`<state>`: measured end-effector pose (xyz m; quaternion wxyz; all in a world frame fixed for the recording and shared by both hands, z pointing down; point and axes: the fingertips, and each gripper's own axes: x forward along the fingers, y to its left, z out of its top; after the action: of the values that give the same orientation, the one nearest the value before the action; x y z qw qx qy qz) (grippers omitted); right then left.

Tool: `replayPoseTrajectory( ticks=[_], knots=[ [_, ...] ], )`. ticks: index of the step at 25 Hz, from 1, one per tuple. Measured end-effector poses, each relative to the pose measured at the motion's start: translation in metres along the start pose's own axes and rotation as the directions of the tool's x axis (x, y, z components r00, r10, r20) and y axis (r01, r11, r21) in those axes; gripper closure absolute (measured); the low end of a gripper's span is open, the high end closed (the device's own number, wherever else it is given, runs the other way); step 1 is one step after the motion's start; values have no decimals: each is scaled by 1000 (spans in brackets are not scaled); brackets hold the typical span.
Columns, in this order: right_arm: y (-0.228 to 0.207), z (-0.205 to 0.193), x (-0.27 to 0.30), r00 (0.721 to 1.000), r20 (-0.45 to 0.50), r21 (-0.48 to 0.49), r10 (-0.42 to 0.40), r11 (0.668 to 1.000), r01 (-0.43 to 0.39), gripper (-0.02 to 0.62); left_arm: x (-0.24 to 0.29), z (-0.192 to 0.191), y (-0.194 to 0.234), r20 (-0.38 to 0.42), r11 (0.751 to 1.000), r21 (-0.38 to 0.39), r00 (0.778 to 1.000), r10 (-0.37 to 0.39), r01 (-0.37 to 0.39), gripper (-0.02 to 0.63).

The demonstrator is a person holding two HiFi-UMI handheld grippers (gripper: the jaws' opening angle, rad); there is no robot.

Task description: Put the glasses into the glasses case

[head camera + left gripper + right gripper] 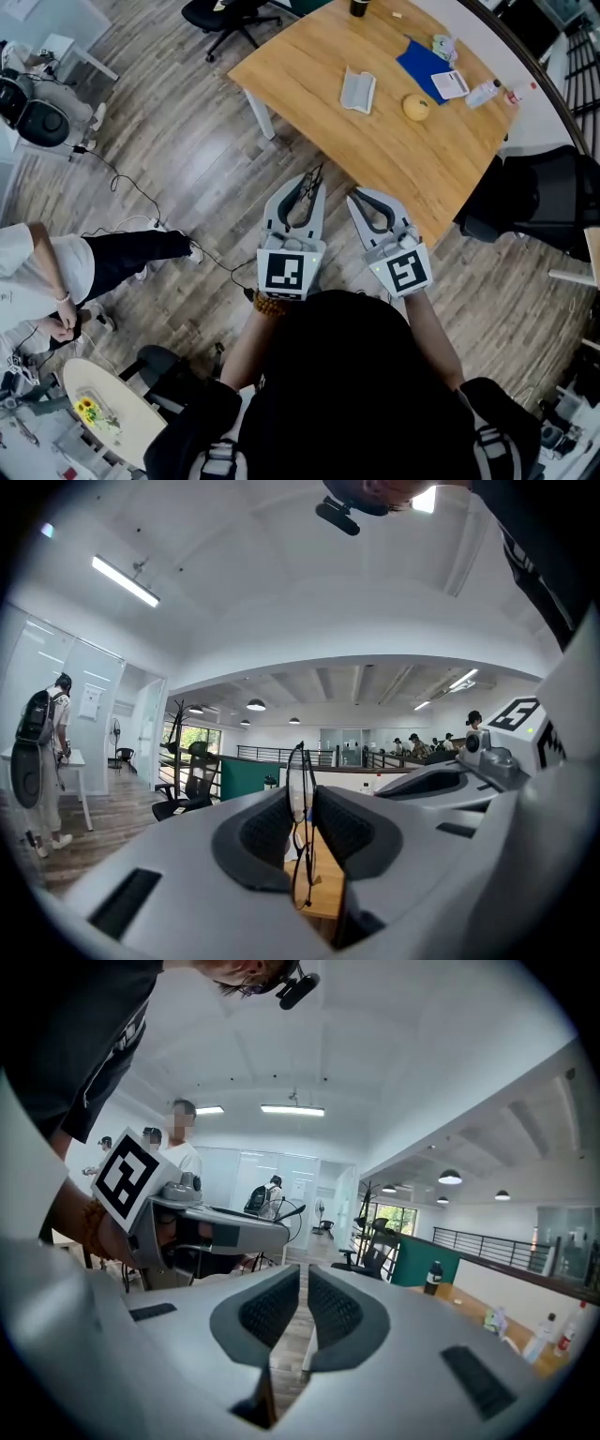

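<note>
My left gripper point(308, 184) is shut on thin black wire-framed glasses point(298, 794), which stand upright between its pads point(267, 832). It hovers over the floor just short of the wooden table's point(375, 155) near corner. The glasses show as a fine loop point(312, 178) at its tips. A grey glasses case point(358, 91) lies on the table's middle, well beyond both grippers. My right gripper point(358, 196) is alongside, its pads point(333, 1312) nearly together with only a thin slit and nothing between them.
A blue cloth point(422, 64), a yellow round object point(415, 107) and small bottles point(485, 93) lie on the table's far right. Black chairs stand at the top point(225, 14) and right point(539, 197). A seated person point(56, 272) and floor cables point(141, 202) are at left.
</note>
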<state>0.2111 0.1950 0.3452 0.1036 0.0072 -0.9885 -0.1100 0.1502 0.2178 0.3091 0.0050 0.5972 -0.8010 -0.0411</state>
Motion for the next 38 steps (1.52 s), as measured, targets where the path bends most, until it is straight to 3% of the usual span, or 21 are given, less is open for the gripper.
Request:
replayPoseTrajectory(
  ticks=[8,15,20,24,27,31,35,38],
  knots=[
    [11,1,49,998,6,13,65,998,-65,561,4,-7,46,-29,1000,-1,1000,-10,10,520],
    [-4,0,63,996,-6,-43,94,995,-94,549,14,-16,72,-62,1000,-9,998,-8,8,522],
    [-32,-6,73,997,-1,-28,81,996,-81,548,35,-26,74,-105,998,28,993,-60,63,522],
    [-50,3,83,987,73,-56,143,989,-139,525,60,-36,64,-140,986,68,980,-143,154,522],
    [-62,7,93,971,91,-62,221,974,-216,497,82,-44,57,-178,956,111,952,-250,272,522],
    [-84,20,110,941,157,-57,300,954,-295,469,113,-54,49,-233,889,142,888,-397,434,522],
    [-105,-6,117,928,8,-100,373,923,-371,469,142,-67,42,-293,832,137,824,-485,538,522],
    [-126,-15,124,920,20,-92,392,917,-389,466,163,-78,29,-333,773,123,759,-559,623,522]
  ],
)
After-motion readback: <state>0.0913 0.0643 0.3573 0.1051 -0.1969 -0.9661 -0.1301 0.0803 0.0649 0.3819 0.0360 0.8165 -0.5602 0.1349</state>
